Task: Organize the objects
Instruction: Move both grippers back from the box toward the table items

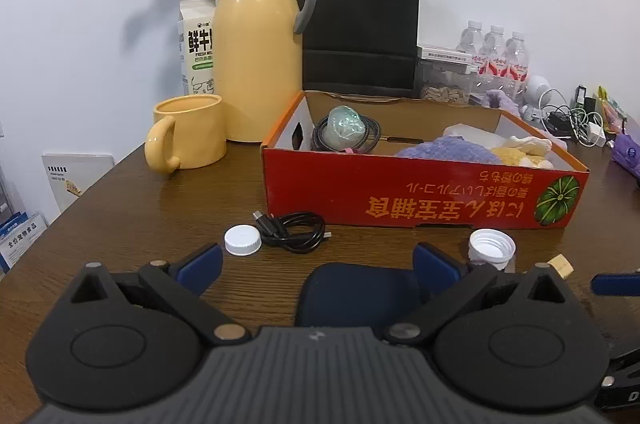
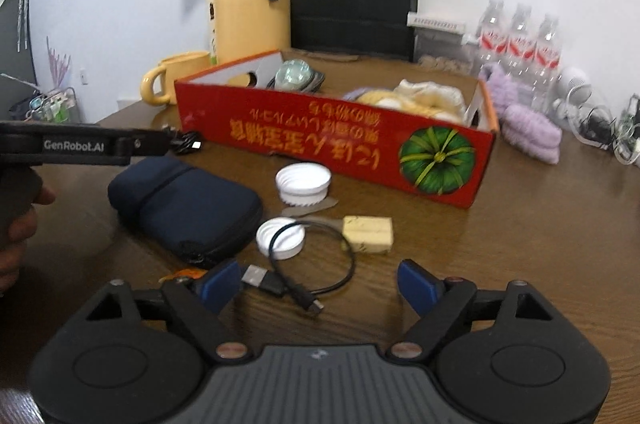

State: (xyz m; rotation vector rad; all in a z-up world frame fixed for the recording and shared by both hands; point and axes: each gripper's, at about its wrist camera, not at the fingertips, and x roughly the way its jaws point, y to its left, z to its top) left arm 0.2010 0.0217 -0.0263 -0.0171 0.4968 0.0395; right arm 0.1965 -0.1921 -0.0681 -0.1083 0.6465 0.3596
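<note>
Both grippers hang wide open with nothing in them. The left gripper sits over the navy pouch, while the right gripper hovers by the short black cable. White caps lie near the red box on the table.

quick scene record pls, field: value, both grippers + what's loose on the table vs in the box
left gripper: open, over the pouch
right gripper: open, over the short cable
box: red, open top, upside-down print
in box: coiled cable, purple cloth, yellow cloth
loose on table: three white caps, black cable, pale block
behind box: jug, mug, black bag
</note>
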